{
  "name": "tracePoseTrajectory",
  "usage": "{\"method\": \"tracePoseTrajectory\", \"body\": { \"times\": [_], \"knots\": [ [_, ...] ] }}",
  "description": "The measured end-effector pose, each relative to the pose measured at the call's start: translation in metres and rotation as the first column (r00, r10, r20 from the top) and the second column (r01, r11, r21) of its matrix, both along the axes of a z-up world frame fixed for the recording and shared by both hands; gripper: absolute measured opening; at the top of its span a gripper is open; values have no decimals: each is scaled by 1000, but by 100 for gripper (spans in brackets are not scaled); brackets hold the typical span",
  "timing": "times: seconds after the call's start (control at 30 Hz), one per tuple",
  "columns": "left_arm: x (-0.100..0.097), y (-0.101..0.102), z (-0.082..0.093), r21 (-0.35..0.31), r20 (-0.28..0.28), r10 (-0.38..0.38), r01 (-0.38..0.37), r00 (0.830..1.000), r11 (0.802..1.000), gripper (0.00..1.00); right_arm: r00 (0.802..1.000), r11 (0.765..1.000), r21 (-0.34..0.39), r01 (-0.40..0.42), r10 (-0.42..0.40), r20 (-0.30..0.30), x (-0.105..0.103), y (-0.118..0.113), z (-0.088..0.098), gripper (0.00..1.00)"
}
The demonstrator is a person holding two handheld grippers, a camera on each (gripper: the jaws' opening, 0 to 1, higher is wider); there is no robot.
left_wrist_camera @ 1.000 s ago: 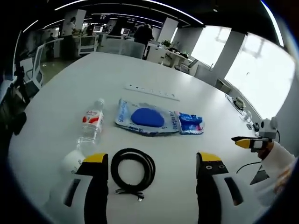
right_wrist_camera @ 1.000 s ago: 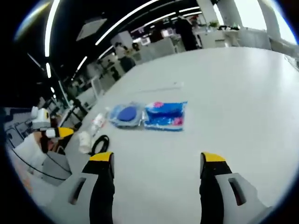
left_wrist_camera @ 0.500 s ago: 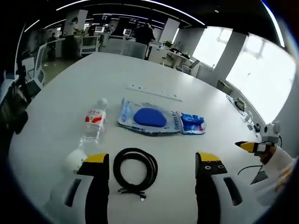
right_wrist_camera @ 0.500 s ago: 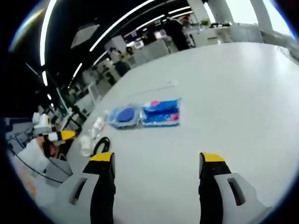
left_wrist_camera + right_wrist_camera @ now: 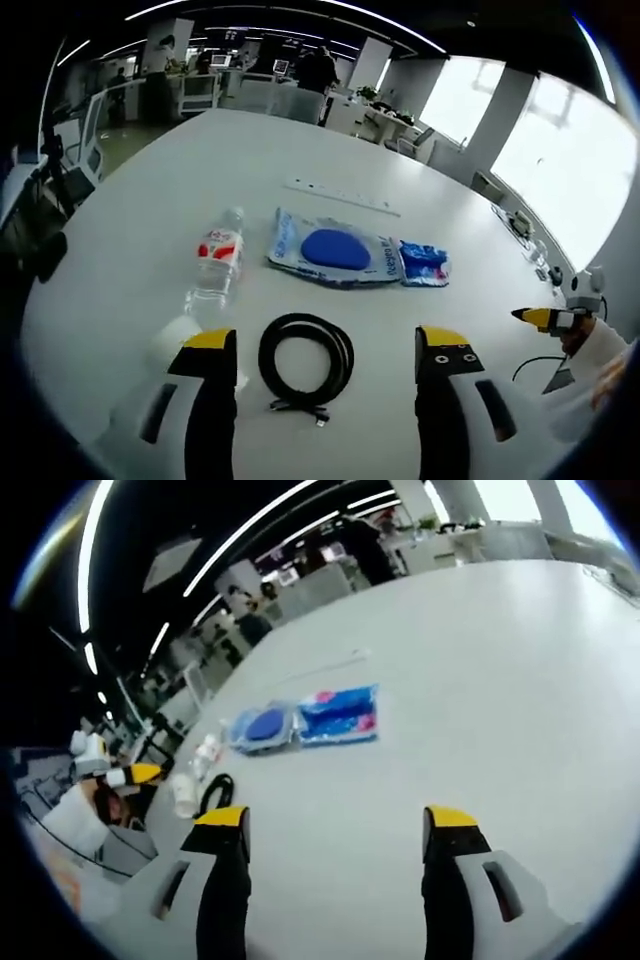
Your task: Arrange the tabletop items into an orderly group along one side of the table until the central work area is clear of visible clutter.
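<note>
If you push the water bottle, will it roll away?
Probably. The bottle lies on its side and looks round, so a sideways nudge would likely roll it across the smooth table. It looks like clear thin plastic, so probably light and squashy.

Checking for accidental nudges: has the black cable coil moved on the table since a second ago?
No. The cable coil keeps its place beside the water bottle and below the blue pouch; the whole view shifted together, so the camera moved.

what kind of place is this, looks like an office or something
Most likely an open-plan office. A large white table stands in a wide room with desks and monitors behind it, long ceiling light strips above, and big bright windows along one side.
</note>
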State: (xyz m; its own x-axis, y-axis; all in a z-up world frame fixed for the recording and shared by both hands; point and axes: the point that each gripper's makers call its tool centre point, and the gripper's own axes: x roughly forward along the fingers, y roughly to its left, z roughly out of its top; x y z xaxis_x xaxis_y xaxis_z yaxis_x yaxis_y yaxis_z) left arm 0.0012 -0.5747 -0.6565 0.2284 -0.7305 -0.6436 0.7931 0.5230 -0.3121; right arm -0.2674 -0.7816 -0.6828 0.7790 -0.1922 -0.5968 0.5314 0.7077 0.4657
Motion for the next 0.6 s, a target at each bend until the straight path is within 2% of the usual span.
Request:
{"method": "tracePoseTrajectory", "body": {
  "times": [0.23,0.6],
  "knots": [
    [11,5,-3,11,1,22,-22,1000,1000,73,1000,999,28,17,-17,0,-1,3,-3,67],
    [29,2,-2,17,15,28,-28,1000,999,72,999,999,40,32,-32,2,3,5,-4,66]
  ]
}}
